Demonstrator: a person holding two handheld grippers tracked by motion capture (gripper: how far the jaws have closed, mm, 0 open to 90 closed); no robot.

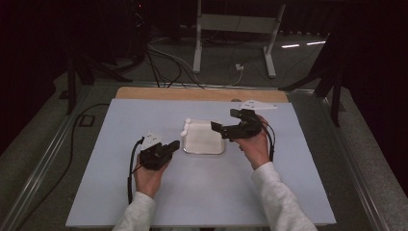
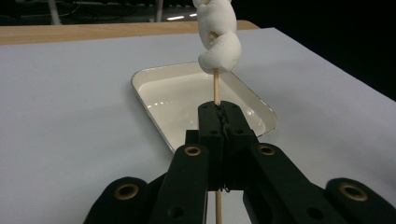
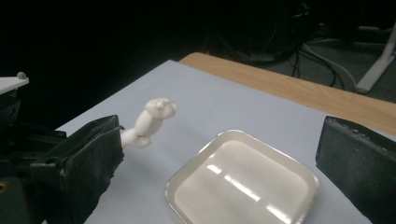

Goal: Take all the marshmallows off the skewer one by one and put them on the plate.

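1. The left gripper [image 2: 219, 114] has its jaws squeezed tight on a thin wooden stick [image 2: 216, 88]; keep that squeeze firm so the stick does not spin or slip
2. White marshmallows [image 2: 217, 35] sit on the far end of the stick, just over the near left corner of the white tray [image 1: 204, 150] in the middle of the table
3. The right gripper [image 1: 230, 124] hangs over the right side of the tray, jaws wide apart, holding nothing
4. Bring it slowly to the top marshmallow, close softly, and pull straight along the stick over the tray
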